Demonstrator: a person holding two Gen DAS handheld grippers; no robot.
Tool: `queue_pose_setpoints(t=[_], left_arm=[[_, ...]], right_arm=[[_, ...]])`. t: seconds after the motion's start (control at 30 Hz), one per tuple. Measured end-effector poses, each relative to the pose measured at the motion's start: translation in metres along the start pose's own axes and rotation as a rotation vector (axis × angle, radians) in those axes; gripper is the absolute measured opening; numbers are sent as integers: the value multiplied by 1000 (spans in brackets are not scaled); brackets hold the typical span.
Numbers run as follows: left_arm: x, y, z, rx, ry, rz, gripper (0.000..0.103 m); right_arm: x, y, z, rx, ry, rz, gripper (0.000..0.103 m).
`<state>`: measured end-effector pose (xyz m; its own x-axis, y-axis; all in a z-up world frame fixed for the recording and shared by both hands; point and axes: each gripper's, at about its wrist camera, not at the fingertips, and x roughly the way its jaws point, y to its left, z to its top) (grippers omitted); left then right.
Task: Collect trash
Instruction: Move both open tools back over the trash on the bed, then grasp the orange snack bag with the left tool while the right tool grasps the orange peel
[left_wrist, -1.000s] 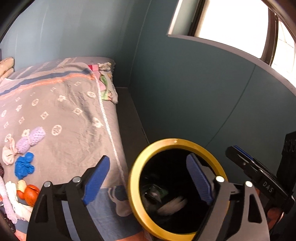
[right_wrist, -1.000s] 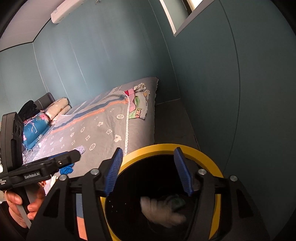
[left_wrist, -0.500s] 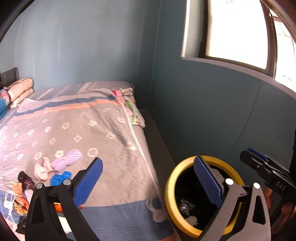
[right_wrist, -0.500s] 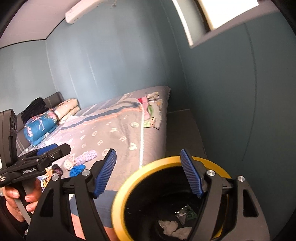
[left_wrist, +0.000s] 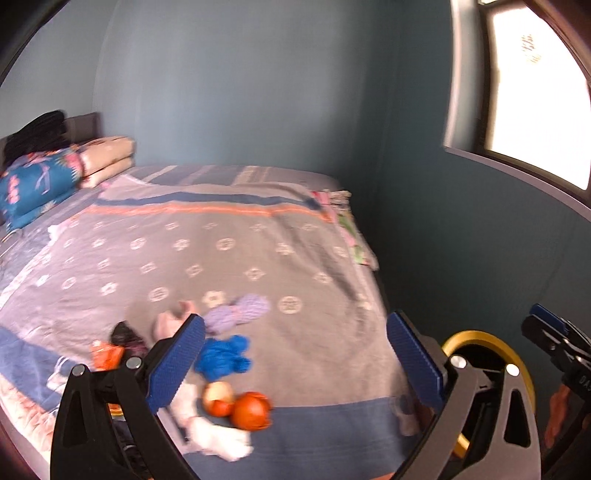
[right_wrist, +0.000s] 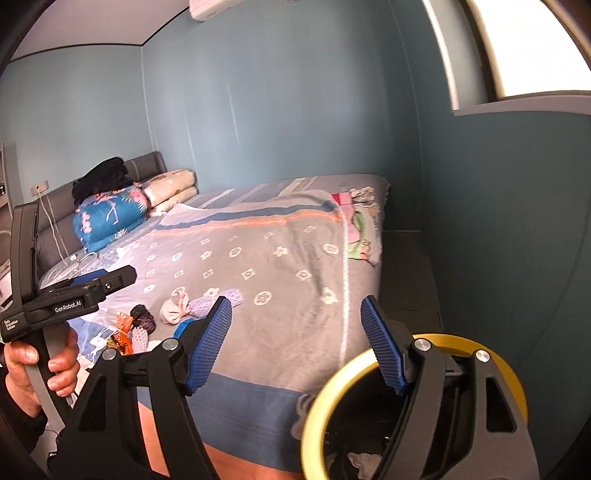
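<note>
While both jaws stand spread and empty, the left hand-held gripper (left_wrist: 295, 354) points over the grey patterned bed (left_wrist: 229, 266); the right hand-held gripper (right_wrist: 295, 332) overhangs the yellow-rimmed black bin (right_wrist: 334, 376) at 5 o'clock, crumpled trash (left_wrist: 221, 354) at 7.

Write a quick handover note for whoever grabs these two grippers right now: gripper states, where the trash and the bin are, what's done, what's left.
Left gripper: open, empty, aimed at the bed.
Right gripper: open, empty, above the bin's near side.
Yellow-rimmed bin: on the floor beside the bed; some white crumpled trash already lies inside.
Left on the bedspread: blue wad, purple wad, pink wad, orange pieces, white wads, a dark scrap.
Next, probably: pick these up one at a time and drop them in the bin.
</note>
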<state>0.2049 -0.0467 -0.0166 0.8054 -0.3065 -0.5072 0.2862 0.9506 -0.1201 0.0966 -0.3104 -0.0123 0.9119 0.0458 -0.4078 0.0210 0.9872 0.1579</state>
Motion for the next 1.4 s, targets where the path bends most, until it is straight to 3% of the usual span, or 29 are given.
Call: queue_pose_setpoints(t=[0.3,0.73,1.07,1.4], left_arm=[[4,87,-14,-81,21,160,95],[28,199,-50,-186,127,351,95],[58,254,-81,-249,226,393,95],[97,269,-97,-246,297,377,95]], right_arm=[[50,50,-2,-53,61,88,69],[138,132,-36,-150,216,204,69],[204,168,-74,-193,379,214,69],[246,173,-105,-221,492,180,69]])
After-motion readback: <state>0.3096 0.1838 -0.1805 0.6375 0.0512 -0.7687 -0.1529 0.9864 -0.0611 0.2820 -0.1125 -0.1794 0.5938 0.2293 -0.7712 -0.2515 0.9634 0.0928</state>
